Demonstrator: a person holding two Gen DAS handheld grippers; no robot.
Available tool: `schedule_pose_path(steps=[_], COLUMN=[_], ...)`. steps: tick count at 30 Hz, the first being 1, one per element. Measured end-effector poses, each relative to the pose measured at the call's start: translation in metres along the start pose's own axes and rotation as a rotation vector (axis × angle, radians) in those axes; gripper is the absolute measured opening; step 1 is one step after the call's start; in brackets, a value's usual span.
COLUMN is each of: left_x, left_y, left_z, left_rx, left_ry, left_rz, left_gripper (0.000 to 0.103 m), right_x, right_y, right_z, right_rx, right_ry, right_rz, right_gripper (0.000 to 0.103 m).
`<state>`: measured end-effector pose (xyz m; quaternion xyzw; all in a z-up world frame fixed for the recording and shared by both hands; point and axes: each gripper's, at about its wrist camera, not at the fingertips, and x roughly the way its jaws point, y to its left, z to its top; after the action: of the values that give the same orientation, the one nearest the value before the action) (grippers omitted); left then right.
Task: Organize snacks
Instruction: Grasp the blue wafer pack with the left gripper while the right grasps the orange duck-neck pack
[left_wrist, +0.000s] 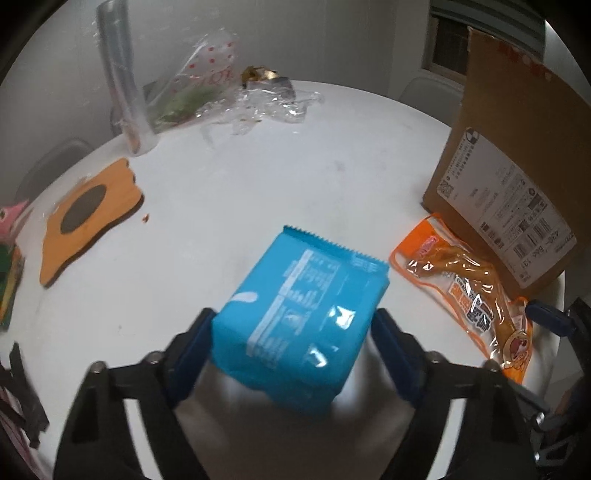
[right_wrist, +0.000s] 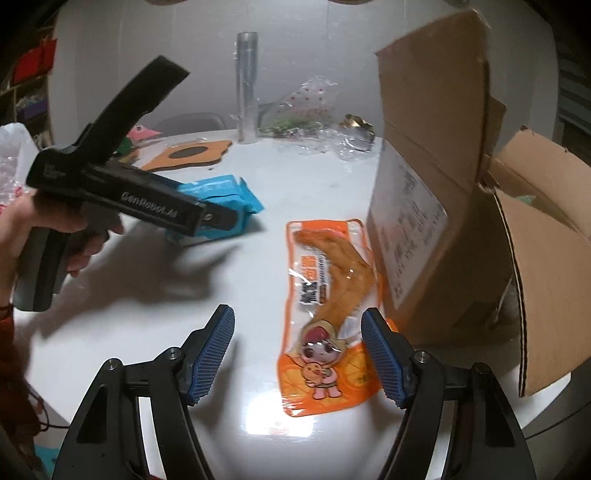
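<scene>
Two snack packs are visible. One glossy blue plastic snack packet (left_wrist: 295, 317) is pinched between the fingers of the left gripper (left_wrist: 293, 345), lifted over the white round surface (left_wrist: 258, 177). One orange clear-windowed snack pouch (right_wrist: 327, 314) lies flat on the surface, just beside the single brown cardboard box (right_wrist: 424, 206). The right gripper (right_wrist: 297, 354) hovers with fingers spread, holding nothing. Only the right wrist view shows the box's open flaps and the person's left hand (right_wrist: 79, 236); only the left wrist view shows the packet's printed back panel.
</scene>
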<state>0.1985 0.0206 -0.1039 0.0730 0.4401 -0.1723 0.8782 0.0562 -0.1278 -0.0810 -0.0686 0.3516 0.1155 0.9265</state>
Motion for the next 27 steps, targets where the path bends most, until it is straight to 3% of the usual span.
schedule_pose_path(steps=[7, 12, 21, 27], left_x=[-0.011, -0.022, -0.047, -0.052], left_y=[-0.005, -0.008, -0.005, -0.002], left_z=[-0.015, -0.029, -0.062, -0.07], left_rx=[-0.006, -0.031, -0.1, -0.117], left_ry=[-0.015, -0.018, -0.032, -0.042], left_rz=[-0.008, 0.003, 0.04, 0.033], left_gripper=[0.073, 0.073, 0.073, 0.077], right_x=[0.002, 0.009, 0.01, 0.004], right_y=[-0.002, -0.007, -0.003, 0.003], right_z=[-0.007, -0.01, -0.016, -0.016], right_rx=[-0.023, 0.005, -0.008, -0.054], right_ry=[-0.023, -0.023, -0.024, -0.004], right_rz=[-0.104, -0.09, 0.045, 0.186], right_gripper=[0.069, 0.069, 0.053, 0.05])
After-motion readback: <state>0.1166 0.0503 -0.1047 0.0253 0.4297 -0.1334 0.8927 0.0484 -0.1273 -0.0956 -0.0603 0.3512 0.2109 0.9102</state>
